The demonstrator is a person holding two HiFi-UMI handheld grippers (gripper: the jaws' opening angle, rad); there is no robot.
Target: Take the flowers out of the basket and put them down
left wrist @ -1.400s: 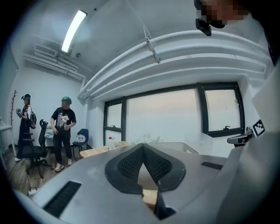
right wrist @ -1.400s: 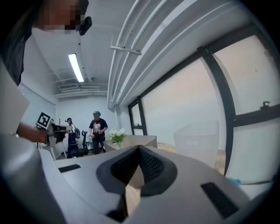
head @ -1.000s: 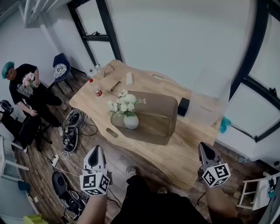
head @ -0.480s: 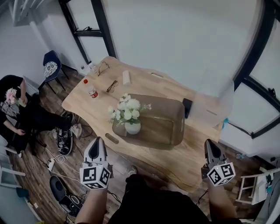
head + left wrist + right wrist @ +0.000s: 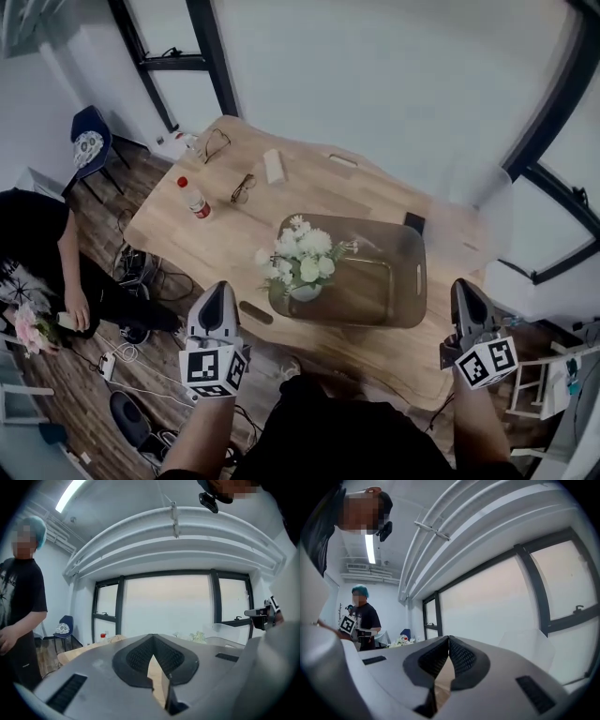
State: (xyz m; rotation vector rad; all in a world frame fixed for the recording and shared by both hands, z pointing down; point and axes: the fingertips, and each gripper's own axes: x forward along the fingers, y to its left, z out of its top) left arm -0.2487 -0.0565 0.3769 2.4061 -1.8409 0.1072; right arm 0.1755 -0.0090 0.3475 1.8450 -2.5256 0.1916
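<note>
This was the approach, and no part of the lifting had yet been done. The white flowers [image 5: 305,251] stood in a small white vase [image 5: 305,292]. As far as the head view showed, the vase sat inside the brown translucent basket [image 5: 419,279] at its left end, with the blooms rising above the basket's rim. The basket lay on the wooden table [image 5: 309,197].

Both tools hung short of the basket, on the person's side of it. The left gripper [image 5: 214,293] was off the basket's left end and was the nearer of the two to the flowers. Its own view showed the jaws clenched tip to tip with nothing between them. The right gripper [image 5: 463,292] was just off the basket's right end, also clamped together and empty. Neither touched the basket, the vase or the flowers.

Beyond the basket's left end, a red-capped bottle [image 5: 194,199] and a pair of spectacles [image 5: 242,187] lay well clear of it.

The next move probably fell to the left gripper. It would have to release its jaws, reach over the basket's left wall and close on the stems or the vase's neck. It would then lift straight up until the base cleared the rim, and set the load on bare wood beside the basket. The vase looked smooth and round, so a loose grip might slip. The right gripper could steady the basket's right end.
</note>
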